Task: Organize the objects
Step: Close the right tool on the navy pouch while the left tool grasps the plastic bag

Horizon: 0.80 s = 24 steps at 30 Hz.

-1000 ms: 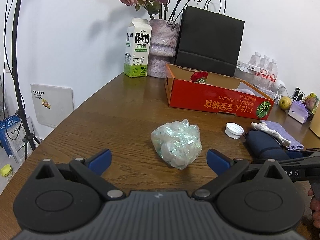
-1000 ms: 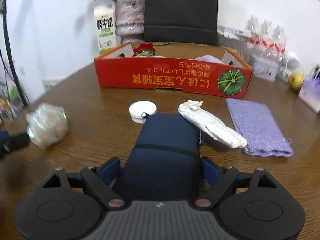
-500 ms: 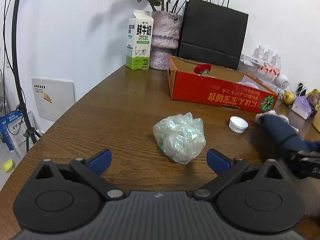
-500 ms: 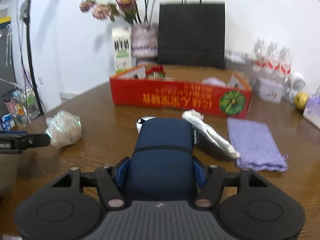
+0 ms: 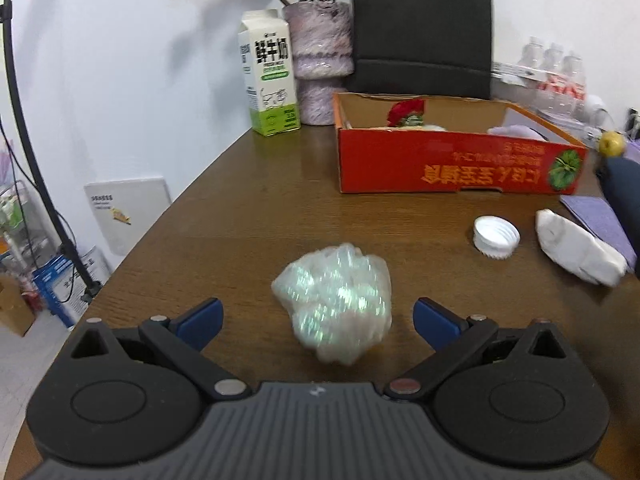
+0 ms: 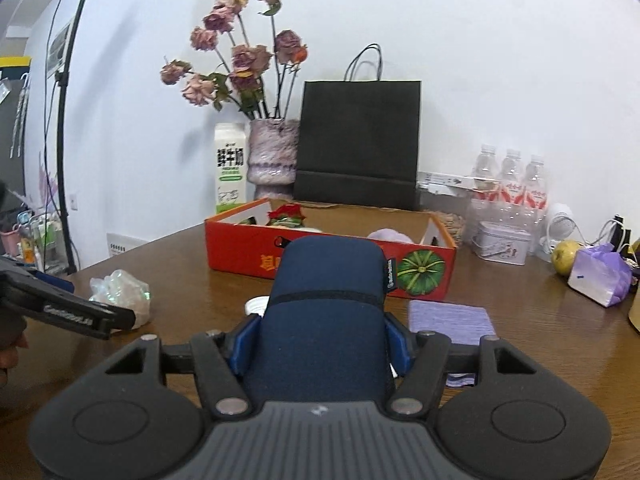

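A crumpled ball of shiny clear plastic wrap (image 5: 334,300) lies on the brown table. My left gripper (image 5: 316,312) is open, its blue fingertips on either side of the wrap and apart from it. My right gripper (image 6: 320,340) is shut on a navy blue fabric case (image 6: 326,300), which it holds above the table, facing the open red cardboard box (image 6: 240,248). The case (image 5: 624,192) also shows at the right edge of the left wrist view. The box (image 5: 452,168) holds a red flower and a pale purple item.
A white screw cap (image 5: 496,237), a rolled white cloth (image 5: 576,252) and a purple cloth (image 5: 596,220) lie in front of the box. Behind it stand a milk carton (image 5: 270,76), a vase (image 5: 320,60) and a black bag (image 5: 420,28). Bottles (image 6: 508,184), a tin (image 6: 504,242) and an apple (image 6: 566,256) are at the right.
My right gripper closed on the navy case and lifted it off the table toward the box. My left gripper moved in, so the wrap now sits between its fingertips.
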Each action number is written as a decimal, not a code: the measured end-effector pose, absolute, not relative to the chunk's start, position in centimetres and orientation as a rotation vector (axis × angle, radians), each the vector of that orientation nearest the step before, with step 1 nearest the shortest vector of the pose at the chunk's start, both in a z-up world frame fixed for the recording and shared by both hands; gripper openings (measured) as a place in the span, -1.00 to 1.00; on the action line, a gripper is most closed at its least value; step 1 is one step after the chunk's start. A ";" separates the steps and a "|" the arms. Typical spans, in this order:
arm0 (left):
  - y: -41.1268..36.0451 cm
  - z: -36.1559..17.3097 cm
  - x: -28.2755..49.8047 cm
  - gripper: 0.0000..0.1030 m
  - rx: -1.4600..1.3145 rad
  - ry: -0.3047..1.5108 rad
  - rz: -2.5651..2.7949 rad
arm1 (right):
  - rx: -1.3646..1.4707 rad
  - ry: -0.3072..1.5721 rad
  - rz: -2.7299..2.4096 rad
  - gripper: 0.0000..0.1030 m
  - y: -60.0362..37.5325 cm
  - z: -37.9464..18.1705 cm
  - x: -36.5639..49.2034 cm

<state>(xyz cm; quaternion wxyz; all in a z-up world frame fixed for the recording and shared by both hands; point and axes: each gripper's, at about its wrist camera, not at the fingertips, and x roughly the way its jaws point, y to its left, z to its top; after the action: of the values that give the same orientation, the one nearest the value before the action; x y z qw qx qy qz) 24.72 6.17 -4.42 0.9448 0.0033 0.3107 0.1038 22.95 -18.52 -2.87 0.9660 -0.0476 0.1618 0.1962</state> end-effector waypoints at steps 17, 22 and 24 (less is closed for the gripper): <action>6.0 -5.5 25.7 0.21 -0.133 0.628 0.179 | -0.068 0.345 0.341 0.22 -19.6 -3.2 23.6; 6.0 -5.2 25.0 -0.10 -0.124 0.600 0.166 | -0.076 0.344 0.340 0.22 -19.3 -3.3 23.6; 5.8 -5.1 24.7 -0.11 -0.110 0.589 0.168 | -0.077 0.344 0.339 0.22 -19.3 -3.3 23.6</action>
<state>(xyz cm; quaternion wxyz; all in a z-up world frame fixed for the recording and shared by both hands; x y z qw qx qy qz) 24.75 5.76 -5.07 0.9520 -0.0541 0.2899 0.0826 23.61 -19.29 -3.26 0.9703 -0.0382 0.1702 0.1678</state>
